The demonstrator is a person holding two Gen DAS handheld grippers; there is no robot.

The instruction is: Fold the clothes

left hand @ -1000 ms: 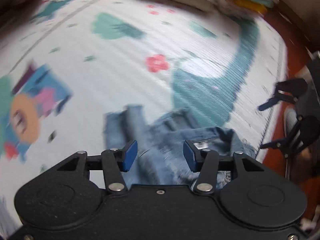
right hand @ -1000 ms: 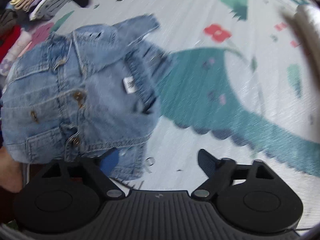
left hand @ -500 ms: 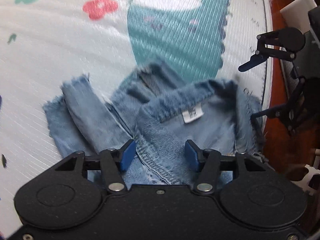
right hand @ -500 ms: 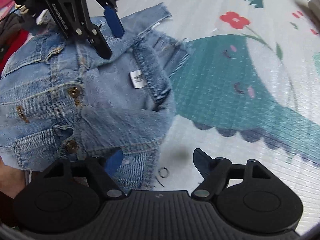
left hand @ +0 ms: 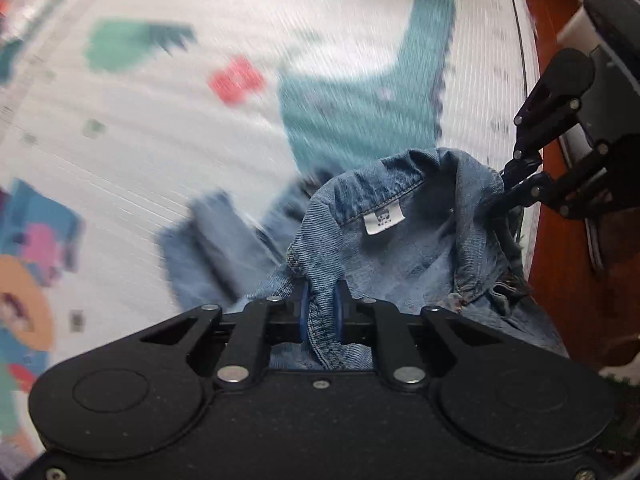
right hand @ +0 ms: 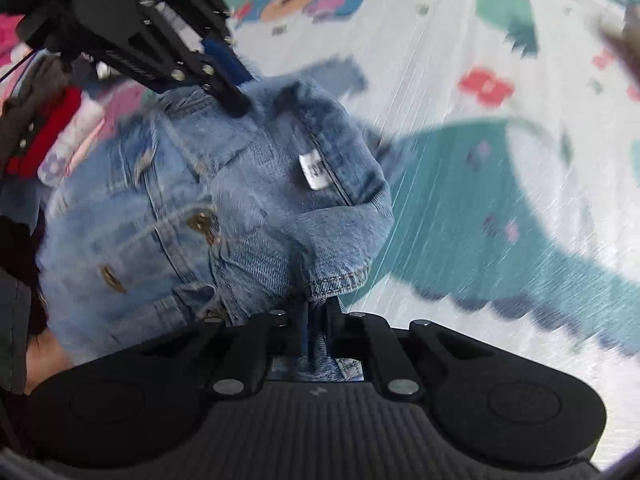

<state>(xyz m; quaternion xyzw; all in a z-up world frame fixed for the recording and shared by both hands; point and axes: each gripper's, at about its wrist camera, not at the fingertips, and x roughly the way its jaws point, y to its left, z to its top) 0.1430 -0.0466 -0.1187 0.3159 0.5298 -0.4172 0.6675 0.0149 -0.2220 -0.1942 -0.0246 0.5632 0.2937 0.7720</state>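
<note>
A small blue denim jacket with a white neck label hangs bunched between both grippers above the play mat. In the left wrist view my left gripper is closing, its blue pads pressing a seamed edge of the collar between them. My right gripper pinches the collar's far right side. In the right wrist view my right gripper is closing on a denim fold of the jacket, and my left gripper bites the jacket's upper edge. One sleeve trails on the mat.
A patterned play mat with a teal dinosaur, red flower and cartoon shapes lies under the jacket. Red-brown wooden floor borders it on the right. A pile of other clothes sits at the left of the right wrist view.
Both grippers went from open to clamped on the jacket near its collar. The jacket, flat on the mat before, now bunches up between them.
</note>
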